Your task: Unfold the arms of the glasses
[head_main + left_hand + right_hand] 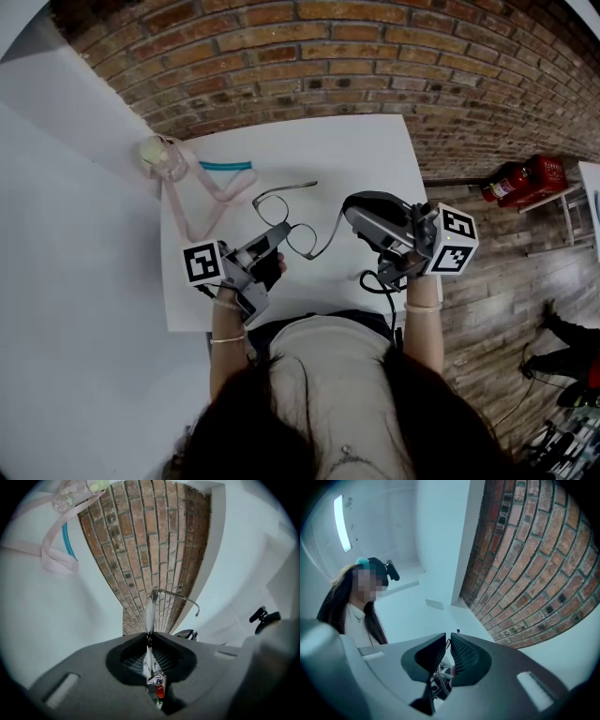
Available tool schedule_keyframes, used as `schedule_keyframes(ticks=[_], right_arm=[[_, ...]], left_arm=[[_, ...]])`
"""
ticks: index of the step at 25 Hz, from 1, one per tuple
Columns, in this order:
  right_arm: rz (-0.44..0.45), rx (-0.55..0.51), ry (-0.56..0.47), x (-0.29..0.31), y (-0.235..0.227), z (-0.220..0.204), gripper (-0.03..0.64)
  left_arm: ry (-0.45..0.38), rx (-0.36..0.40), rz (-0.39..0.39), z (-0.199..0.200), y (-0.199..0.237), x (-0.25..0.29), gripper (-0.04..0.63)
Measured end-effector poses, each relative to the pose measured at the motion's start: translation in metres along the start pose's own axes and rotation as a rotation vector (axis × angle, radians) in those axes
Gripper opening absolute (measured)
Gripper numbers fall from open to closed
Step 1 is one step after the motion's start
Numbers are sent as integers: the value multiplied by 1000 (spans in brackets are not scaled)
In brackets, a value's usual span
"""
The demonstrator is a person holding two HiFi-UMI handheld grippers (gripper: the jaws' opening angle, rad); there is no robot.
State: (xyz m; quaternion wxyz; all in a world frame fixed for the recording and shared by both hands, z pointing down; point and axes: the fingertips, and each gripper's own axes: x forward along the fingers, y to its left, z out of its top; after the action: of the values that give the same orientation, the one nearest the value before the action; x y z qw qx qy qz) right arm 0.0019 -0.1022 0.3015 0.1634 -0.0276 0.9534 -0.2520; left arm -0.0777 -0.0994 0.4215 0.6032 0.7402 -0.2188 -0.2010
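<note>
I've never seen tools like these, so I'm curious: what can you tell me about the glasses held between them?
The glasses have a thin dark wire frame and two rounded clear lenses. They are held over the white table. The left gripper is clamped on the frame by a lens, which shows edge-on in its own view. One arm is swung open and points toward the brick wall, its tip curved. The other arm runs to the right gripper, whose jaws are closed on it.

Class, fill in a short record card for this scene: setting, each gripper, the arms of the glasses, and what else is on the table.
setting: white table beside a brick wall
left gripper: shut on the front frame of the glasses
right gripper: shut on the end of one arm
arms: both look swung out from the frame
also on table: clear bottle with pink strap; teal strip
</note>
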Motion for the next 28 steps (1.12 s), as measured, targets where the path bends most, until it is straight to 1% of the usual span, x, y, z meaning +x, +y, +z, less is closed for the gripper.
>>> schedule_keyframes(ticks=[9, 19, 28], right_arm=[[-8, 3, -9, -3, -1, 2, 38], [-10, 1, -8, -4, -2, 1, 38], [-8, -2, -26, -4, -2, 3, 40]], left_arm=[[-5, -6, 1, 0, 0, 0, 32], [0, 4, 16, -1, 2, 1, 32], [11, 8, 4, -4, 0, 1, 32]])
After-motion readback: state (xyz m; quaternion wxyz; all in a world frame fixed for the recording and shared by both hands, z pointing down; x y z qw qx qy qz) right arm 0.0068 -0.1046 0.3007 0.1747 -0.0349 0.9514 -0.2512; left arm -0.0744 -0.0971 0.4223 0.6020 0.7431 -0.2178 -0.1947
